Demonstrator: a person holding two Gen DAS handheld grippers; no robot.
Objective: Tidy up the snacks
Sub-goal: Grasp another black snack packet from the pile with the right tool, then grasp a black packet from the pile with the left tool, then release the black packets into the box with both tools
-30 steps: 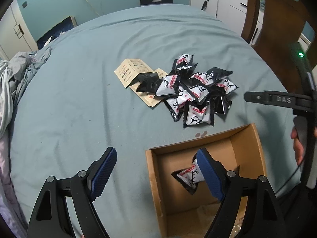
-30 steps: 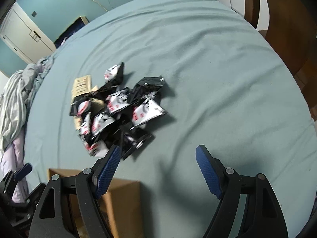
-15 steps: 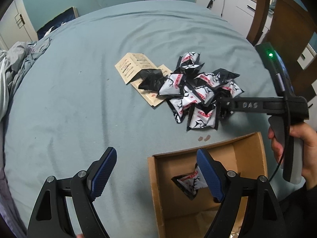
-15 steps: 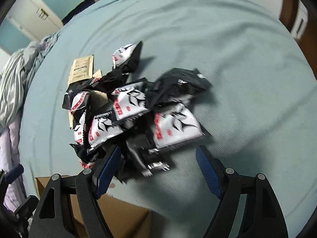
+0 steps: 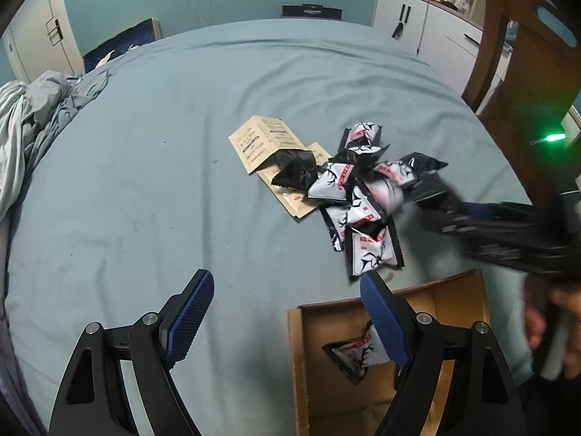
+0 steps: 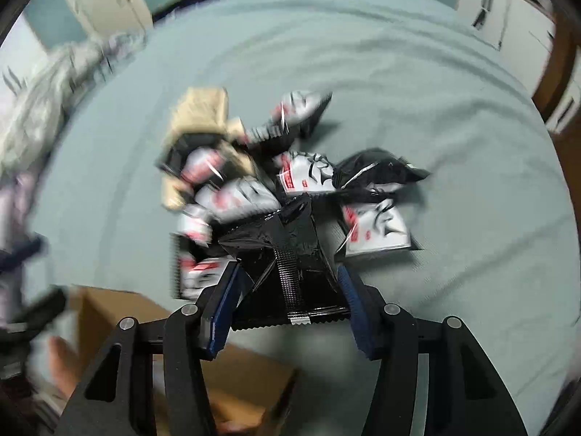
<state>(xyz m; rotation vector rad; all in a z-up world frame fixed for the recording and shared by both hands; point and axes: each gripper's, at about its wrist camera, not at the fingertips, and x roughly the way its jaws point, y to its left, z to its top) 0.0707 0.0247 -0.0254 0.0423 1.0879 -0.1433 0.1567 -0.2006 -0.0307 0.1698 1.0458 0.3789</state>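
Observation:
A pile of black-and-white snack packets [image 5: 356,196] lies on the blue-green bedsheet, partly over tan sachets [image 5: 261,143]. In front of it stands an open cardboard box [image 5: 457,290] with one packet [image 5: 357,354] inside. My left gripper [image 5: 285,279] is open and holds nothing; its right finger hangs over the box's near corner. My right gripper [image 6: 288,272] is at the pile's near edge, jaws closing, with both pads against a black snack packet [image 6: 290,254] between them. In the left wrist view the right gripper [image 5: 490,229] is a blur beside the pile.
Crumpled grey bedding [image 5: 29,109] lies at the left edge of the bed. A wooden chair [image 5: 526,54] and white cabinets [image 5: 428,25] stand past the right side. A person's hand [image 5: 541,323] grips the right tool by the box.
My right gripper has moved forward into the pile, and its jaws have narrowed onto a black packet. The left gripper stays open over the box.

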